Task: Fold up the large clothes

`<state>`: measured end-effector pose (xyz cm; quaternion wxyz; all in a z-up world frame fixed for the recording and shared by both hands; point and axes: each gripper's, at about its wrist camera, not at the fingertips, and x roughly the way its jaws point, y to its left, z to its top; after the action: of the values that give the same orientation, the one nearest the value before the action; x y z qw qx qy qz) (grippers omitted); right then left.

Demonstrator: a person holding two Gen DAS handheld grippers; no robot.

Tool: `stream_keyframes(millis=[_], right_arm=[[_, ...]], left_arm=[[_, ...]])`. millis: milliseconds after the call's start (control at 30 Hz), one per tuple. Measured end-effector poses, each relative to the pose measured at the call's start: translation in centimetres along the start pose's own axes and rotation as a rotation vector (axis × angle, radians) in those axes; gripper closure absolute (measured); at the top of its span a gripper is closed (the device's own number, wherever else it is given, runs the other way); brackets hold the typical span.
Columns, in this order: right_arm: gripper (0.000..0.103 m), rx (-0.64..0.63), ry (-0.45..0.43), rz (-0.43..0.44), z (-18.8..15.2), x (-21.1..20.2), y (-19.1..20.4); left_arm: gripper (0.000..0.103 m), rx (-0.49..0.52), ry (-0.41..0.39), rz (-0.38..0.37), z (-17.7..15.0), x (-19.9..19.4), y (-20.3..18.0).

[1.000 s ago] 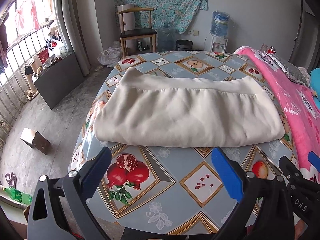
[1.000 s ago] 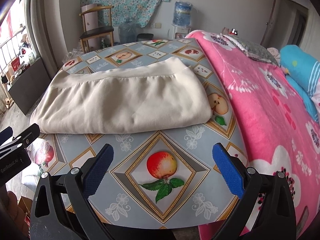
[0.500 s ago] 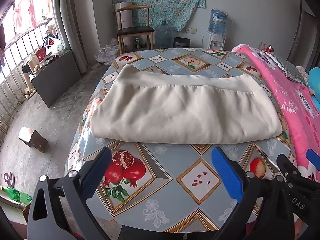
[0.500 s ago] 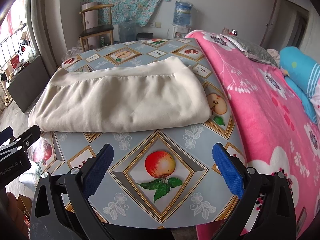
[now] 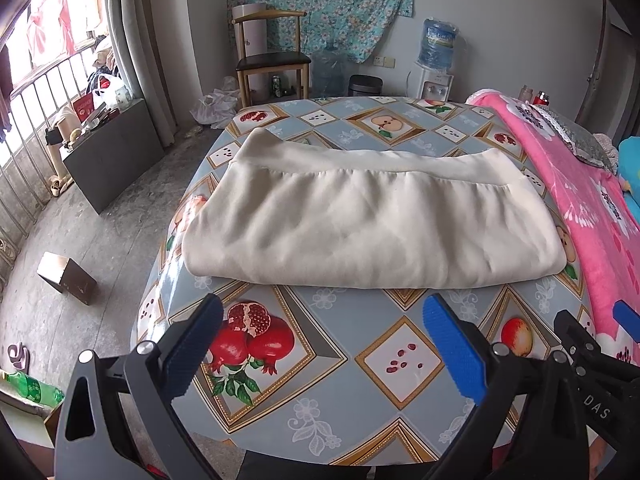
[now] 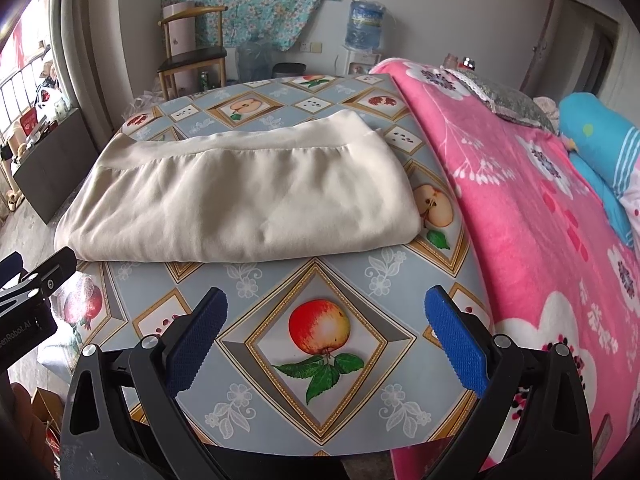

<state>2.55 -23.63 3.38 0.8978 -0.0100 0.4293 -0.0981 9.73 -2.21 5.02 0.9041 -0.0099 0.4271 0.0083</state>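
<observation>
A cream garment lay folded into a thick rectangle across the middle of the fruit-print tablecloth, the folding apparently done. The left gripper and right gripper hovered near it, jaws apart and empty.

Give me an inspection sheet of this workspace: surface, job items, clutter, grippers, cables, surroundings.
Surface: table under a blue-grey fruit-print oilcloth, bare near the front edge.
Job's things: cream fabric garment, folded into a wide rectangle, lying flat mid-table, banded hem at the far side.
Clutter: nothing seen on the table.
Grippers: left gripper and right gripper both open, blue pads apart, holding nothing, short of the garment.
Cables: nothing seen.
Surroundings: pink floral blanket along the right side; wooden chair and water dispenser by the far wall.
</observation>
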Motion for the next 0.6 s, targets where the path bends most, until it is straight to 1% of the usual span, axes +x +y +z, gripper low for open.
stream_keyframes(millis=[600], right_arm=[[0.007, -0.001, 0.002, -0.001, 0.09, -0.11, 0.05]], left_arm=[[0.005, -0.002, 0.003, 0.003, 0.06, 0.21, 0.07]])
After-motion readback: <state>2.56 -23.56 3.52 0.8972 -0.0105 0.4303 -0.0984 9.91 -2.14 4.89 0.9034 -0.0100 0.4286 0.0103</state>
